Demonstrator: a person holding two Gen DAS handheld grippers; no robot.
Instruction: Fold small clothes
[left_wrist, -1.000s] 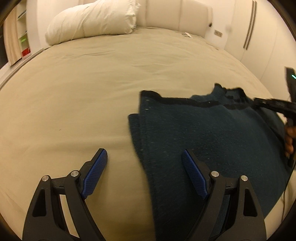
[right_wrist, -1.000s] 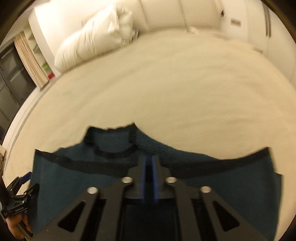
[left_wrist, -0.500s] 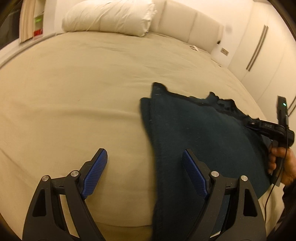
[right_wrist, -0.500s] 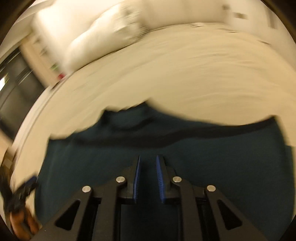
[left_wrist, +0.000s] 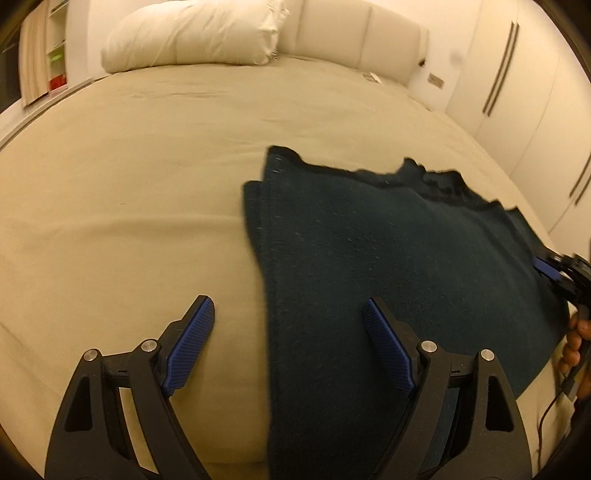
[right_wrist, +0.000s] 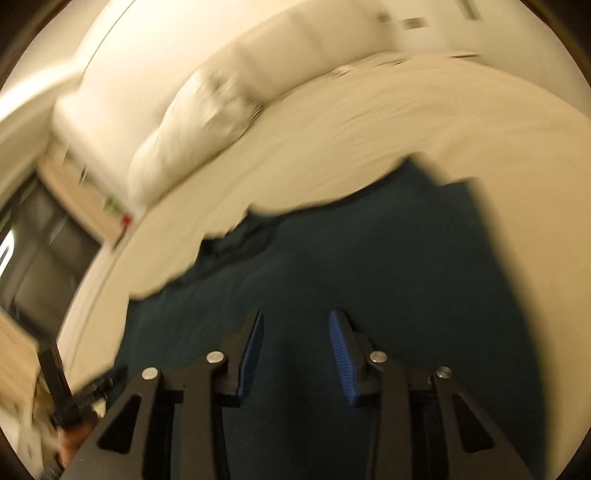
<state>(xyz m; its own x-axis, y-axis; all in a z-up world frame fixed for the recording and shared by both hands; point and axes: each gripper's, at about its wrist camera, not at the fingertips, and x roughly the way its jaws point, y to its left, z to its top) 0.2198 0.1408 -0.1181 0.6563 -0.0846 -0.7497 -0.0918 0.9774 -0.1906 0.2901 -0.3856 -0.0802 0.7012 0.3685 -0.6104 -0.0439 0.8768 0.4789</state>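
Observation:
A dark teal knit garment (left_wrist: 388, 266) lies folded flat on the beige bed, its dark trimmed edge and collar at the far side. My left gripper (left_wrist: 288, 325) is open and empty, hovering above the garment's left edge, one finger over the bedsheet and one over the cloth. My right gripper (right_wrist: 295, 339) is open and empty above the garment (right_wrist: 369, 266); this view is blurred. In the left wrist view the right gripper (left_wrist: 554, 269) shows at the garment's right edge, held by a hand.
A white pillow (left_wrist: 192, 37) and padded headboard (left_wrist: 354, 37) stand at the far end of the bed (left_wrist: 110, 184). White wardrobe doors (left_wrist: 517, 74) line the right wall. A shelf and dark doorway (right_wrist: 48, 243) lie to the left.
My right gripper has opened from shut, let go of the garment, and swung round, its view now tilted. My left gripper stayed open and shifted slightly over the garment's left edge.

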